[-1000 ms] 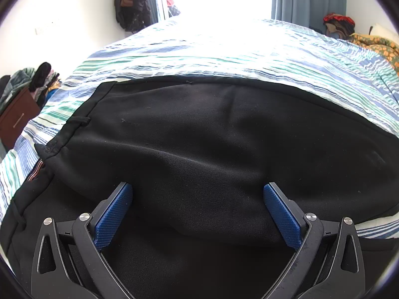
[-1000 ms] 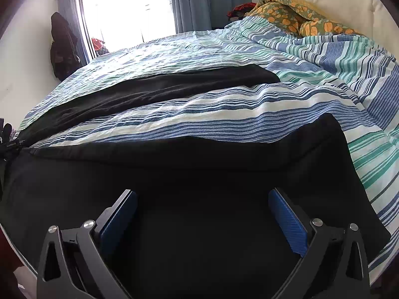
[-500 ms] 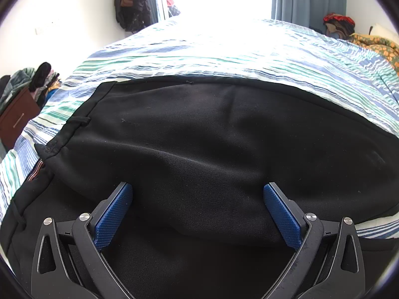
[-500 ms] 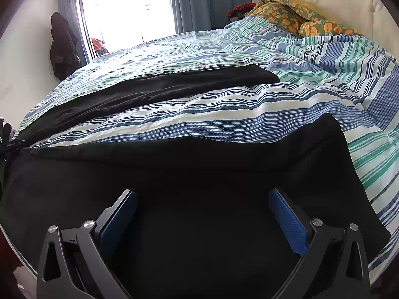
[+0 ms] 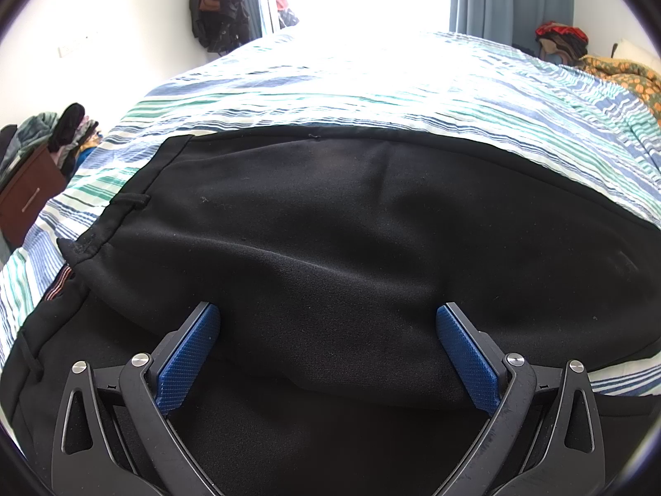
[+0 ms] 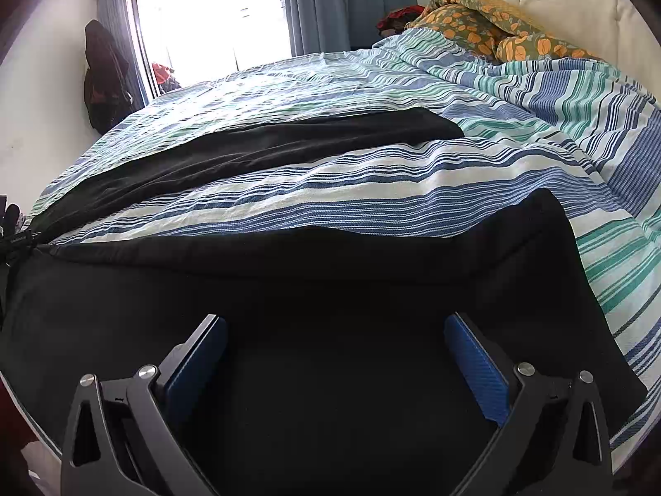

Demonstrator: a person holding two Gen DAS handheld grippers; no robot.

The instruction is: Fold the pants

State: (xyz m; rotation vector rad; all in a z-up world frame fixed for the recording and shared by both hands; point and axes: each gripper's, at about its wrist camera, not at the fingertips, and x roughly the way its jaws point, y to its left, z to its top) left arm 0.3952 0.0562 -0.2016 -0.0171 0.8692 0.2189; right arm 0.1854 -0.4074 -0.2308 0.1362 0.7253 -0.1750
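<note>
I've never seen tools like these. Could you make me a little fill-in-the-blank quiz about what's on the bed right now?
1. The pants spread on the bed are ____ in colour.
2. The bedspread under them has a ____ pattern.
3. The left gripper and the right gripper both have their jaws ____, holding nothing.
4. The pads on the gripper fingers are ____ in colour.

Missing words: black; striped; open; blue

Striped bed (image 6: 372, 190), bright window (image 6: 206, 20), blue curtains (image 6: 347, 4), white walls (image 5: 103, 20).
</note>
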